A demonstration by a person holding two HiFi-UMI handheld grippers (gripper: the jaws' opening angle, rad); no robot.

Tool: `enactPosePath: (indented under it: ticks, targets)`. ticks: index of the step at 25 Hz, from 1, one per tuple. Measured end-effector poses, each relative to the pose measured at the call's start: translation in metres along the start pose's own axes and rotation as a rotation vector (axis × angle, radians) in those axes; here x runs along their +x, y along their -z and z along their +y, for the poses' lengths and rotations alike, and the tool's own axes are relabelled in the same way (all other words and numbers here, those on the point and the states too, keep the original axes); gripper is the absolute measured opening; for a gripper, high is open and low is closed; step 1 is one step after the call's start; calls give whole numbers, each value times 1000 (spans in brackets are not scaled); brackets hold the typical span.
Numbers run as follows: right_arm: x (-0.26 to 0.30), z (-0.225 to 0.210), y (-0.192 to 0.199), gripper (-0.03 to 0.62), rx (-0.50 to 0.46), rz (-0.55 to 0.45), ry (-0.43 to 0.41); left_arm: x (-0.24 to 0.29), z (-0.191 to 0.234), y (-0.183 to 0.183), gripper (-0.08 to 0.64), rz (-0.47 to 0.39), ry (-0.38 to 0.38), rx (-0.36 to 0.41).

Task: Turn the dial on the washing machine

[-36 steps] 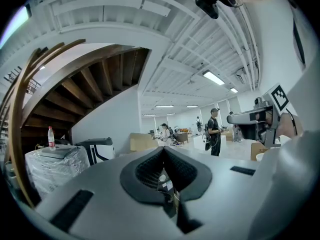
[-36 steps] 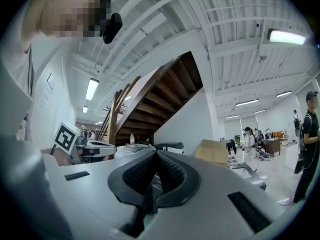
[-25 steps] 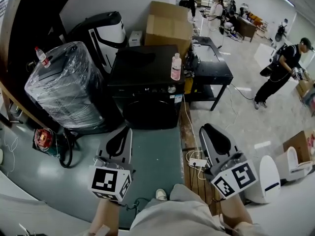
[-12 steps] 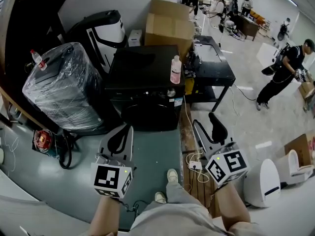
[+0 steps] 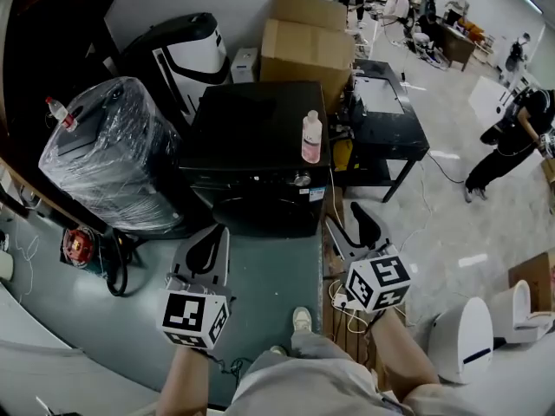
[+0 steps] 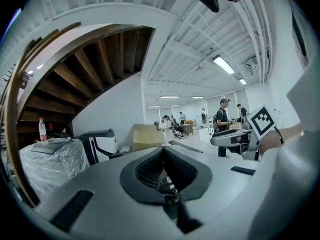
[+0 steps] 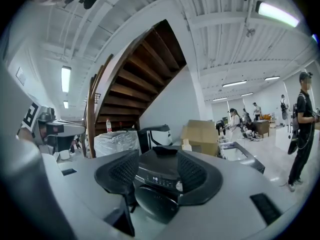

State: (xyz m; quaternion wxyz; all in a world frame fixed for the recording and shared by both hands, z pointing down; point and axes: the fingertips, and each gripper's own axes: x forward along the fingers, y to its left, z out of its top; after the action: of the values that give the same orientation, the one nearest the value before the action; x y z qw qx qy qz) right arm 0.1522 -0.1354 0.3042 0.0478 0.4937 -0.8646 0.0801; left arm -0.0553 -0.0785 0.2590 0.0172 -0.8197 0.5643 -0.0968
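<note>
The black front-loading washing machine (image 5: 251,133) stands in the middle of the head view, with its silver dial (image 5: 301,178) at the right end of the control strip. A pink bottle (image 5: 310,137) stands on its top near the right edge. My right gripper (image 5: 349,218) hovers in front of the machine's lower right corner, open and apart from it. In the right gripper view the dial (image 7: 179,186) and round door (image 7: 155,204) show between the spread jaws of the right gripper (image 7: 157,158). My left gripper (image 5: 208,239) is shut and empty, lower left of the machine.
A plastic-wrapped appliance (image 5: 113,154) stands left of the machine, cardboard boxes (image 5: 303,37) behind it, a black table (image 5: 386,120) to its right. Cables and a power strip (image 5: 342,302) lie on the floor under my right gripper. A white bin (image 5: 460,341) and a person (image 5: 512,137) are at right.
My right gripper's jaws have gone from shut to open, and it has moved left and forward toward the washing machine. The left gripper has barely moved.
</note>
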Motion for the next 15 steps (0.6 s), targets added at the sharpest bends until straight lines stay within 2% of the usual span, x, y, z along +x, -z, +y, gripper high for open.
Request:
enactPosePath:
  ticks: [9,15]
  targets:
    - [60,-30,29,258,31,64,-41,47,12,14,20,26,-43,0]
    - [95,-42,56,258,50,99,-5,76,31,42,20,46,-21,34]
